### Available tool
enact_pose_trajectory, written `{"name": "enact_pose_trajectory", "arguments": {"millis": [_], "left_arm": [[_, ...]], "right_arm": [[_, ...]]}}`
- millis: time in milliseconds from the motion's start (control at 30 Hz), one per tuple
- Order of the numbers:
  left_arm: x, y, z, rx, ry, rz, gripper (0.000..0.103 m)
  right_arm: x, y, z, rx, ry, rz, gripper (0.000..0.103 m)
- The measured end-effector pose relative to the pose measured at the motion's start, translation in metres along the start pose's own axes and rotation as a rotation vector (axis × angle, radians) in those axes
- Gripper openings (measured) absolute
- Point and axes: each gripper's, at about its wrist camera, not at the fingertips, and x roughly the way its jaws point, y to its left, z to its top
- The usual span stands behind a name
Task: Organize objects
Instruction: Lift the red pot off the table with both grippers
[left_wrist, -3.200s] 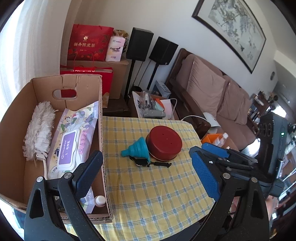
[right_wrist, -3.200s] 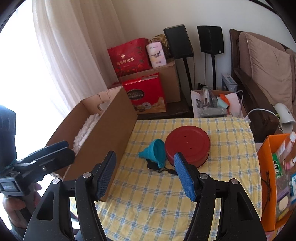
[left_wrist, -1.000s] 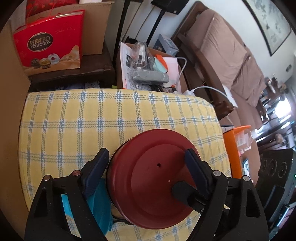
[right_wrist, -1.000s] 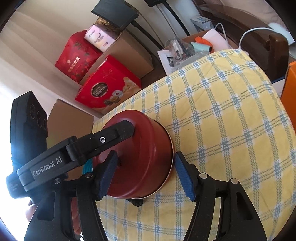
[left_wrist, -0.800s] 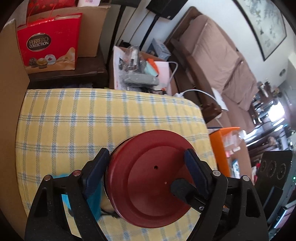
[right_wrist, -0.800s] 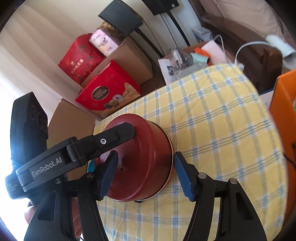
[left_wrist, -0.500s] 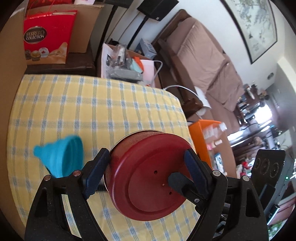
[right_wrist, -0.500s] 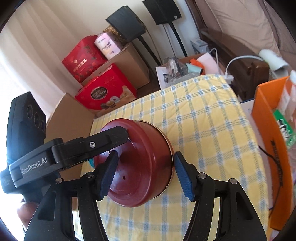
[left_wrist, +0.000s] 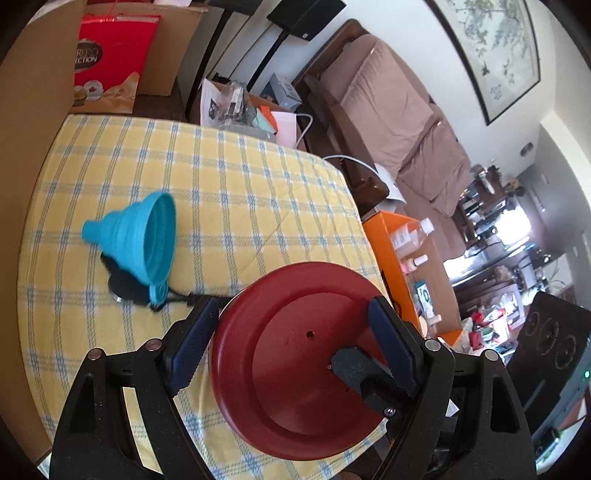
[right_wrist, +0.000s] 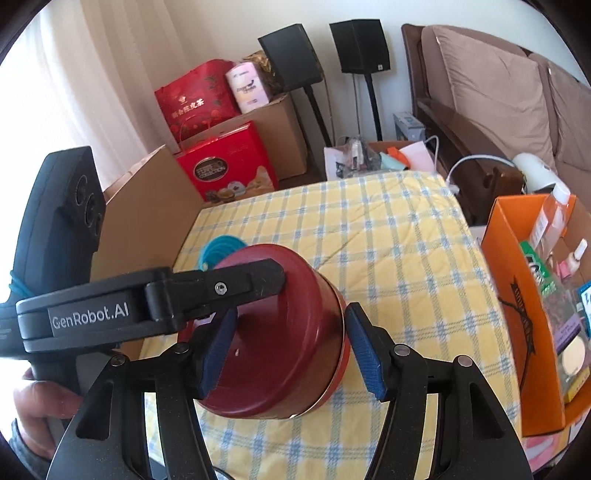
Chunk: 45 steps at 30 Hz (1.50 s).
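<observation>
Black plastic tongs (right_wrist: 288, 349) with ribbed blue pads (right_wrist: 364, 349), silver screws, white "GenRobot.AI" lettering, and a grey sleeve cuff (right_wrist: 22, 448).

The tin (left_wrist: 295, 354) was dark red all over, with a thin shiny gold edge at its rim. The funnel (left_wrist: 136, 236) was bright blue, and a small black thing (left_wrist: 125, 288) lay under it. The cloth (left_wrist: 240, 192) was yellow with blue and white checks. The left gripper (left_wrist: 295, 343) and the right gripper (right_wrist: 291, 347) were black with dark blue pads (right_wrist: 364, 347). One gripper had white letters on it. The box (right_wrist: 517, 295) at the side was orange. The big box (right_wrist: 147, 206) was plain brown. The bags (right_wrist: 229, 166) were red with gold marks. The sofa (left_wrist: 399, 122) was light brown.
</observation>
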Motion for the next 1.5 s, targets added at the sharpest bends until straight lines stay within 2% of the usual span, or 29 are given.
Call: {"name": "enact_pose_trajectory", "arguments": {"millis": [133,267,433,500,567,700,733,800,867,900,1000,1067,1167,1300,1500], "left_arm": [[-0.004,0.002,-0.005,-0.011,0.009,-0.030,0.081],[-0.007,-0.005,-0.008,0.006,0.015,-0.053,0.080],[-0.020,-0.002,-0.014,0.028,0.003,0.013,0.081],[-0.027,-0.001,-0.018,0.049,-0.006,0.034,0.082],[-0.035,-0.001,-0.025,0.079,-0.008,0.062,0.082],[-0.044,0.000,-0.039,0.119,-0.006,0.079,0.079],[-0.046,-0.001,-0.044,0.132,-0.013,0.090,0.077],[-0.045,-0.006,-0.049,0.172,-0.018,0.118,0.051],[-0.042,-0.008,-0.055,0.202,-0.015,0.146,0.039],[-0.042,-0.008,-0.057,0.208,-0.018,0.156,0.036],[-0.041,-0.003,-0.059,0.212,-0.028,0.176,0.030],[-0.036,0.005,-0.058,0.195,-0.006,0.179,0.029],[-0.038,0.016,-0.058,0.159,-0.014,0.143,0.029],[-0.037,0.014,-0.059,0.175,-0.025,0.159,0.029],[-0.040,0.018,-0.060,0.168,-0.038,0.151,0.029]], "right_arm": [[0.004,-0.006,-0.004,0.060,0.034,0.051,0.059],[0.007,-0.002,-0.005,0.082,0.054,0.122,0.044],[0.000,-0.003,-0.007,0.086,0.047,0.097,0.044],[-0.002,-0.010,-0.009,0.104,0.052,0.085,0.053],[-0.004,-0.021,-0.013,0.130,0.061,0.075,0.053],[-0.004,-0.045,-0.024,0.210,0.081,0.108,0.053],[-0.003,-0.049,-0.026,0.230,0.089,0.121,0.053],[-0.001,-0.055,-0.031,0.261,0.103,0.137,0.054],[0.001,-0.061,-0.037,0.295,0.116,0.161,0.054],[0.002,-0.063,-0.039,0.312,0.120,0.174,0.054],[0.002,-0.068,-0.043,0.350,0.122,0.210,0.054],[0.004,-0.068,-0.044,0.364,0.136,0.226,0.055],[0.010,-0.067,-0.046,0.388,0.160,0.266,0.060],[0.022,-0.060,-0.050,0.411,0.206,0.327,0.065],[0.017,-0.055,-0.046,0.421,0.187,0.333,0.062]]}}
